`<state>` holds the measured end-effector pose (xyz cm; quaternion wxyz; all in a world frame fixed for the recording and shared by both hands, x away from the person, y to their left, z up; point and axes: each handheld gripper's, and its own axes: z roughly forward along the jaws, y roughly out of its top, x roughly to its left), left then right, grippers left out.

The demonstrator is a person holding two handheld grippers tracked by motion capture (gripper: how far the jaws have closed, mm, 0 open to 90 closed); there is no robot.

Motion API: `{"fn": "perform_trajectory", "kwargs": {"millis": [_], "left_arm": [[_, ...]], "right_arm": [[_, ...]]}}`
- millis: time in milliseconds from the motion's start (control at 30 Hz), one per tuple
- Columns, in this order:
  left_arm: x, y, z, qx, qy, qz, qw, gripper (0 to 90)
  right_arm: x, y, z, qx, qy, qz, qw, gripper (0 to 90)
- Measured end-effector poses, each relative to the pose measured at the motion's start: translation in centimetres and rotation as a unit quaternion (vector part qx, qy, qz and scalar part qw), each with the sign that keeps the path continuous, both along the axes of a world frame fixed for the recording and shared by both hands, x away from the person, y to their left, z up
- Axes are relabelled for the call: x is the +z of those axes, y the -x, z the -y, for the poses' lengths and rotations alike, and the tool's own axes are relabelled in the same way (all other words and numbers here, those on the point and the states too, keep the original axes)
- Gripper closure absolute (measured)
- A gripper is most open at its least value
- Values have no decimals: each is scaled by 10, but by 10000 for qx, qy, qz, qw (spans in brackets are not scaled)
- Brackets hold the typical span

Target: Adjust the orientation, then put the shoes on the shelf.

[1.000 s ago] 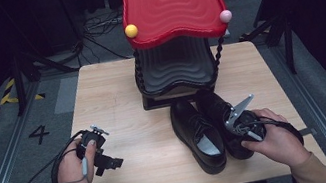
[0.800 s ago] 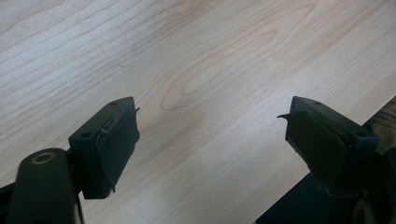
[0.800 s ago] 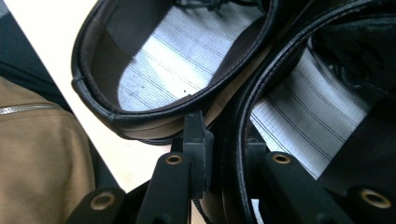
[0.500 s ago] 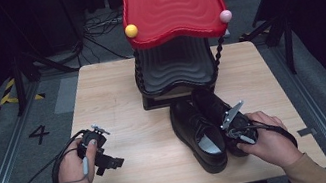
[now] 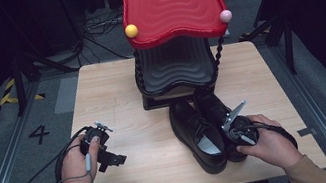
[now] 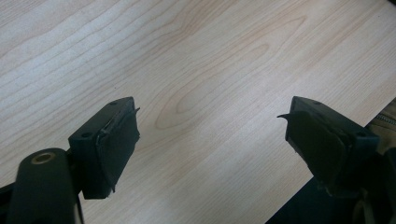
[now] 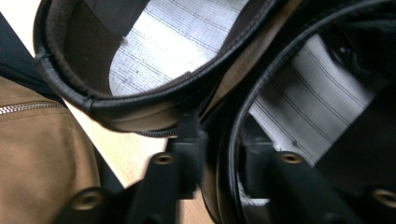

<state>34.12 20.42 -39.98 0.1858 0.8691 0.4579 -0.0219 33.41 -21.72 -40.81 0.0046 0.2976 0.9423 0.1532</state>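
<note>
Now the right gripper (image 5: 232,129) pinches the right shoe's (image 5: 214,107) heel rim, left gripper (image 5: 111,157) spread wide apart.

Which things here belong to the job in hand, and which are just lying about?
In the job:
- right tool, jaws straddling the heel rim of the right shoe
- left shoe, close beside the right shoe

Lying about:
- left tool, open over bare table
- red and black stand at the back of the table
</note>
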Motion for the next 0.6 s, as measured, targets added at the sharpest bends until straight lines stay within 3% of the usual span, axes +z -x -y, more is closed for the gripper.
{"fn": "perform_trajectory", "kwargs": {"millis": [133, 300, 367, 500, 533, 600], "left_arm": [[1, 0, -1, -35, -17, 19, 10000, 179], [2, 3, -2, 32, -24, 42, 10000, 178], [2, 4, -3, 27, -24, 52, 10000, 179], [2, 6, -4, 51, -52, 62, 10000, 178], [2, 6, -4, 51, -52, 62, 10000, 179], [3, 7, -6, 45, -66, 86, 9999, 178]], "right_arm": [[9, 2, 6, -219, -277, -31, 9994, 577], [20, 1, 13, -656, -617, -76, 9959, 556], [25, 1, 15, -853, -752, -65, 9935, 552], [33, 0, 16, -1335, -1069, -124, 9852, 522], [33, 0, 16, -1335, -1069, -124, 9852, 522], [36, -4, 13, -1634, -1178, -165, 9794, 496]]}}
